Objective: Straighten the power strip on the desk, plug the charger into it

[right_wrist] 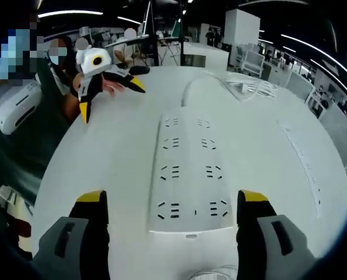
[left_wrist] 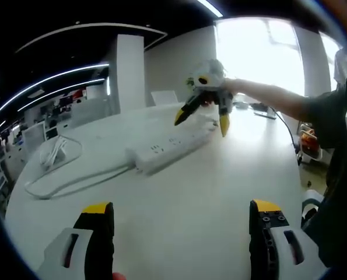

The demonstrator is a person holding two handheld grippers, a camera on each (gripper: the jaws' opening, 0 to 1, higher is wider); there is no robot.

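Observation:
A long white power strip lies at a slant on the white desk. Its cable runs off to the left toward a white charger with coiled cord. My left gripper is open and low over bare desk, short of the strip. My right gripper hangs open above the strip's far end. In the right gripper view the strip lies lengthwise straight ahead of my open right gripper. Beyond it sits the charger. The left gripper hovers open at the upper left.
A person's arm reaches in from the right, holding the right gripper. Dark items lie at the desk's far side, and a black mouse lies near the left gripper. A long white slot cover runs along the desk's right part.

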